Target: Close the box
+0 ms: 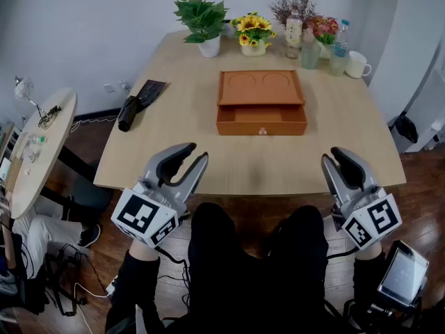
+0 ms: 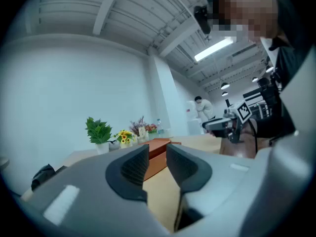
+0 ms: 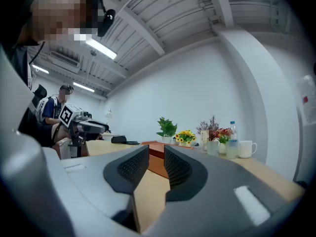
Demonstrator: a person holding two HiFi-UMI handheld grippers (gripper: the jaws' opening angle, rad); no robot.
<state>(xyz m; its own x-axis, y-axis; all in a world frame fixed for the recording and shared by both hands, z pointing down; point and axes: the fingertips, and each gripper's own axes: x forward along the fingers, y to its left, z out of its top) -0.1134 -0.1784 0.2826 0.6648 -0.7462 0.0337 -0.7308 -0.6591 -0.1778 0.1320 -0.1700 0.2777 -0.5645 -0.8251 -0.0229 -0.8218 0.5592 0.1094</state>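
An orange wooden box [image 1: 261, 88] sits in the middle of the light wooden table [image 1: 174, 158]. Its front drawer [image 1: 261, 122] sticks out a little toward me. Both grippers hang short of the table's near edge, above my lap. My left gripper [image 1: 196, 152] is at the left and my right gripper [image 1: 334, 156] at the right, both tilted up toward the box. Each has its jaws shut with nothing between the pads. In the left gripper view the box [image 2: 164, 143] shows beyond the jaw tips, and the right gripper view frames the box [image 3: 156, 154] the same way.
Along the far edge stand a green plant [image 1: 201, 19], sunflowers [image 1: 254, 32], bottles [image 1: 294, 30], a flower glass [image 1: 313, 47] and a white mug [image 1: 357, 65]. A black folded object [image 1: 135, 103] lies at the table's left. A round side table [image 1: 38, 145] stands to the left.
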